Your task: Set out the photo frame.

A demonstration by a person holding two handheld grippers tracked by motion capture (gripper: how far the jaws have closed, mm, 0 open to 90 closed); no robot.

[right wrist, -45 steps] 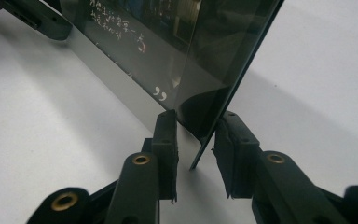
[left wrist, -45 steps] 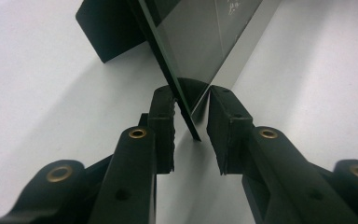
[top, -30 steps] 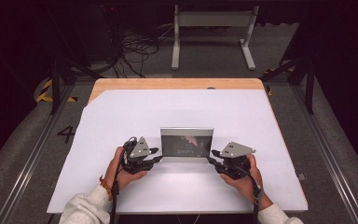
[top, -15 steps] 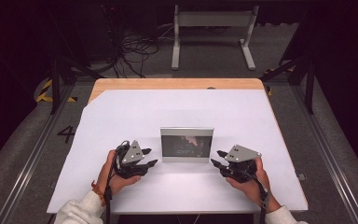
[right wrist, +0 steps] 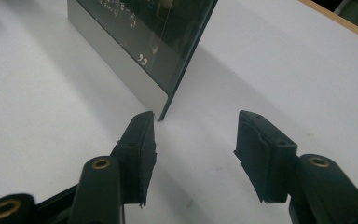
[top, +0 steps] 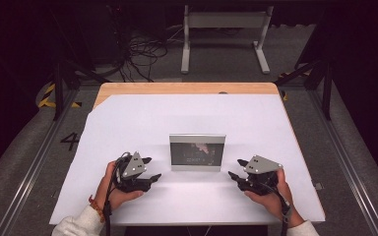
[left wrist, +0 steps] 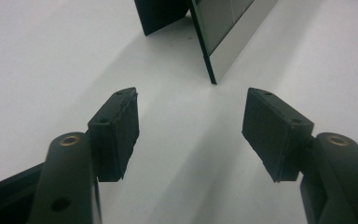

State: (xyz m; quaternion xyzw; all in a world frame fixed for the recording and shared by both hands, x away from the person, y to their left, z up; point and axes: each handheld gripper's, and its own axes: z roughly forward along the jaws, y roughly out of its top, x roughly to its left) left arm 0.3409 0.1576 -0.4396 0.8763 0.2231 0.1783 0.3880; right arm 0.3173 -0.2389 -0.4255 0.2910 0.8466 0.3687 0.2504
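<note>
A dim room with dark carpet, cables and a grey metal stand lies behind a wooden tabletop (top: 187,88) covered almost wholly by a white sheet (top: 142,123). Near the middle of the sheet I see a silver picture frame (top: 197,153) standing upright on its long edge, its dark glass facing me, propped from behind by a black stand.

My left gripper (top: 146,168) sits just to the left of the frame, low over the sheet and apart from it. In the left gripper view its fingers (left wrist: 116,128) are spread with only bare white sheet between them; they have just been opening. The frame's near corner (left wrist: 213,56) stands ahead of the tips, closer to the right-hand finger, not touching either.

My right gripper (top: 237,168) sits just to the right of the frame, also clear of it. In the right gripper view its fingers (right wrist: 140,147) are likewise spread and have just been opening, with nothing between them. The frame's (right wrist: 140,70) lower corner comes down just beyond the tip of the left-hand finger; I cannot tell whether they touch.
</note>
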